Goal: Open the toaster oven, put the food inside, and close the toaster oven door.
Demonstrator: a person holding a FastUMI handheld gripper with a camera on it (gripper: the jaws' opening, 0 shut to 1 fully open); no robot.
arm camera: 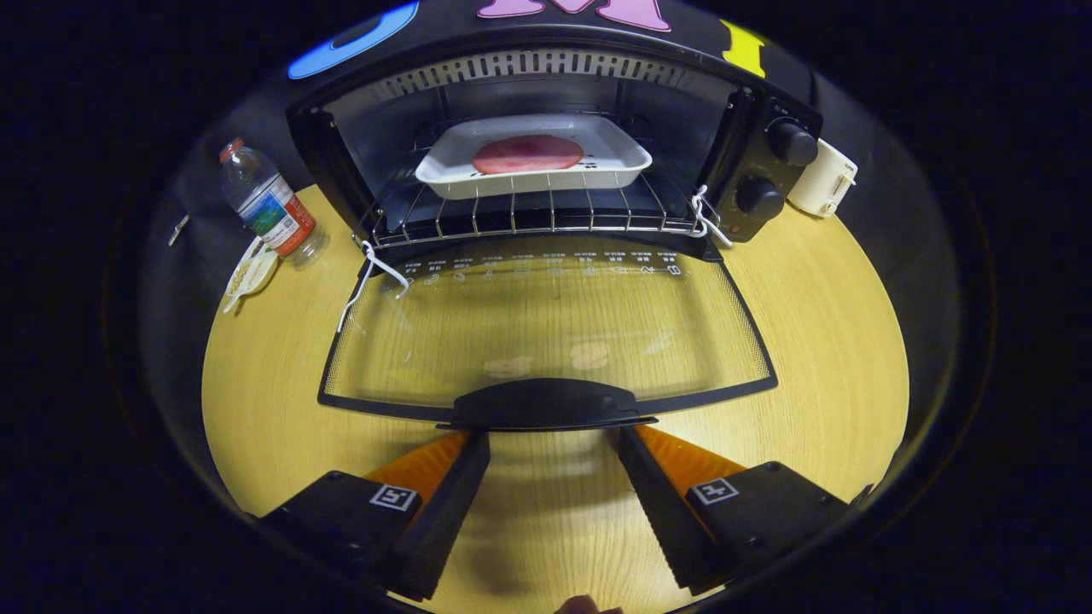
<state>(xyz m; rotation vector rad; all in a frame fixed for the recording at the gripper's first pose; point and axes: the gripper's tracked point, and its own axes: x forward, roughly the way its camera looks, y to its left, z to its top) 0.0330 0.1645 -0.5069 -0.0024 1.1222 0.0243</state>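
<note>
The gripper point(546, 435) hangs low over a wooden table point(819, 341), jaws spread wide, holding nothing; its fingertips reach just under the near edge of the door handle point(546, 403), one toward each end of it, and whether they touch it cannot be told. Between the fingers lies bare tabletop. The handle is a dark, flattened bar centred on the free edge of the door point(546, 324), a glass pane in a dark frame that lies folded down flat toward the gripper, its long side running across the view. Bare table flanks the door on both sides. Beyond the hinge, the oven point(751, 170) stands open, mouth facing the gripper, two knobs point(775, 169) stacked on its right panel. Inside, on a wire rack point(529, 217), sits a white tray point(533, 175), long axis crosswise, carrying a flat, round, reddish slice of food point(527, 153). Left of the oven a bottle point(271, 205) stands beside a small dish point(249, 275); at the right rear corner sits a white toaster point(823, 177).
</note>
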